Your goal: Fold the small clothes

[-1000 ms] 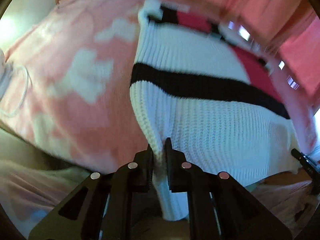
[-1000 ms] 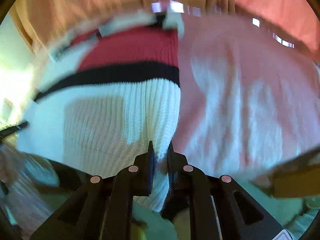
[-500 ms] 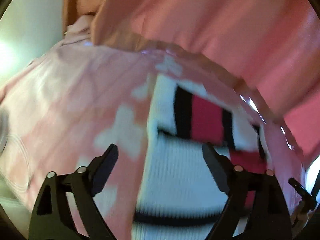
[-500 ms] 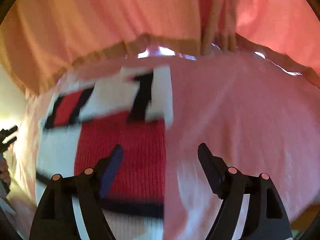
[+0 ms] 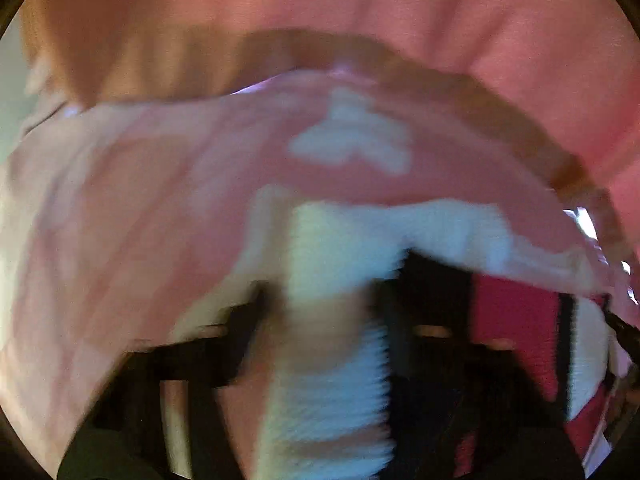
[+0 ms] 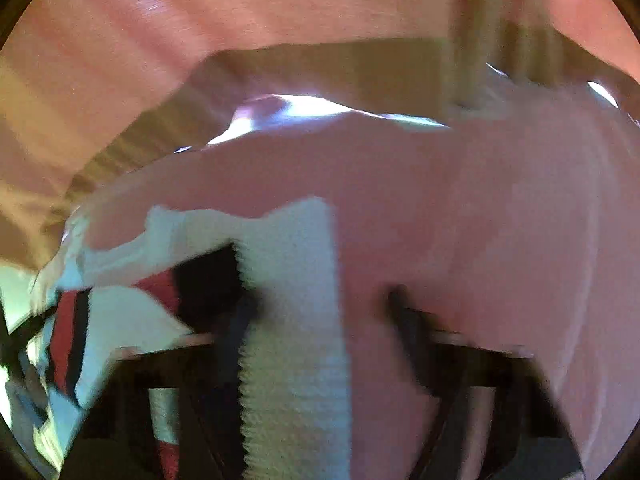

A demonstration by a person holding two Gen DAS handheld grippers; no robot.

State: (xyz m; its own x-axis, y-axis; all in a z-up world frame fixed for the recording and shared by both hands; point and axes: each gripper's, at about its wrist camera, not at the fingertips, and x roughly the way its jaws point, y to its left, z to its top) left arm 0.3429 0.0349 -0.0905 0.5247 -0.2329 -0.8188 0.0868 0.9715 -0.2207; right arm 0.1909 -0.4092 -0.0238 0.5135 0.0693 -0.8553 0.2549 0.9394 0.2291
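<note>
A small white knit sweater (image 5: 328,392) with black and red bands lies on a pink blanket with pale patches (image 5: 160,208). Both views are motion-blurred. My left gripper (image 5: 320,312) is open, its fingers spread to either side of the sweater's white left edge, close over it. My right gripper (image 6: 320,304) is open too, its fingers straddling the sweater's white right edge (image 6: 292,320). The red and black bands show at the right in the left wrist view (image 5: 516,320) and at the left in the right wrist view (image 6: 68,340).
A pink-orange curtain or cover (image 5: 360,12) hangs behind the blanket's far edge, also in the right wrist view (image 6: 200,12). The blanket spreads wide to the right of the sweater (image 6: 480,220).
Both grippers let go of the sweater's edges and opened a second ago. Since then they have moved forward along the sweater toward its far end.
</note>
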